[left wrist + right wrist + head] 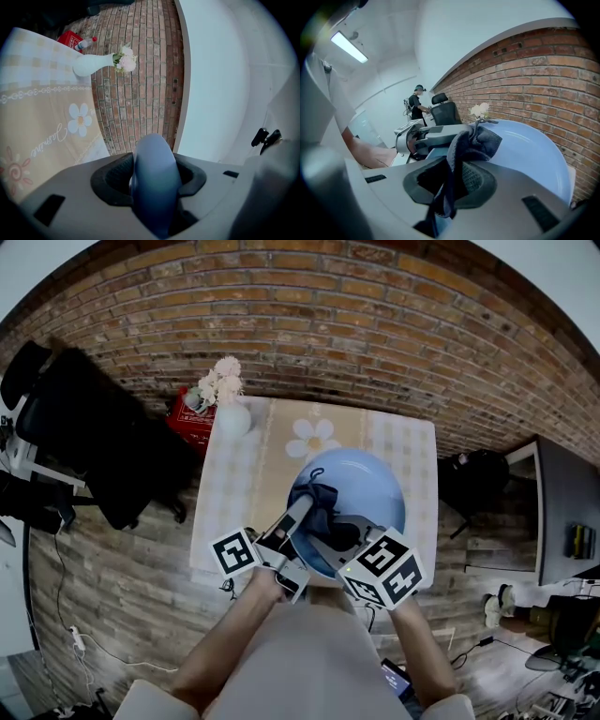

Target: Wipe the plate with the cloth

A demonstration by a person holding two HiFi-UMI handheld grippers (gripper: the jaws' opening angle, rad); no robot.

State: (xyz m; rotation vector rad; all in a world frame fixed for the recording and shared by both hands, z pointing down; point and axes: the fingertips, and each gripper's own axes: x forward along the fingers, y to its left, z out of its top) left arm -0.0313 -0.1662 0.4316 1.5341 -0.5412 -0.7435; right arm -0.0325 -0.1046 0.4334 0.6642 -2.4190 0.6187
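A light blue plate [361, 486] is held tilted above the table. My left gripper [298, 514] is shut on the plate's near left rim. In the left gripper view that rim [153, 180] stands edge-on between the jaws of the left gripper [153, 190]. My right gripper [328, 526] is shut on a dark blue cloth [315, 498], whose bunched end lies against the plate's inner face. In the right gripper view the cloth [471, 140] hangs through the right gripper [457, 183] and touches the plate [529, 150]. The left gripper [423, 137] shows just behind the cloth.
Below lies a table with a beige flowered cloth [272, 451]. A white vase of flowers [231, 411] stands at its far left corner, with a red box [187, 418] beside it on the floor. A black chair [94, 442] sits to the left, a brick wall behind. A person [416, 106] stands far off.
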